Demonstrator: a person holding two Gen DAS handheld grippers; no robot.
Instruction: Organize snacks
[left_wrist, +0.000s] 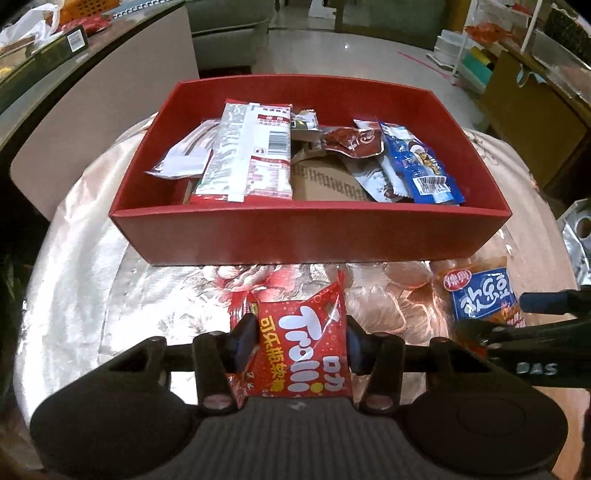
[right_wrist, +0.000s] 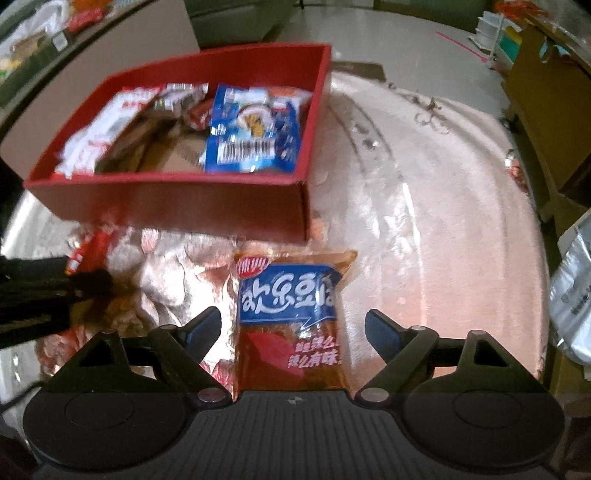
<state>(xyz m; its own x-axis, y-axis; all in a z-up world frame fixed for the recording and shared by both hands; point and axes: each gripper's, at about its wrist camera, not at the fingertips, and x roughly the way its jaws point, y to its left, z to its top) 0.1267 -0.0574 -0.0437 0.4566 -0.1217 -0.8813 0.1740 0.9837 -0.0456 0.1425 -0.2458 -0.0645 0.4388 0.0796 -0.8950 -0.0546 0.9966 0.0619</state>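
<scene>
While the left gripper (left_wrist: 301, 341) pinches the red Trolli packet (left_wrist: 303, 354) between its fingers, the right gripper (right_wrist: 293, 326) stands wide open around the orange-blue packet (right_wrist: 291, 321), red box (right_wrist: 177, 199) at eleven o'clock.

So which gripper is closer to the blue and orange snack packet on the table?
Right. The right gripper is open with the blue and orange packet between its fingers; the left gripper, beside it, grips the red Trolli packet.

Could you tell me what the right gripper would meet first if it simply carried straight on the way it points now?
Most likely the orange-and-blue snack packet, lying on the table between the open right gripper fingers; beyond it stands the red box.
</scene>
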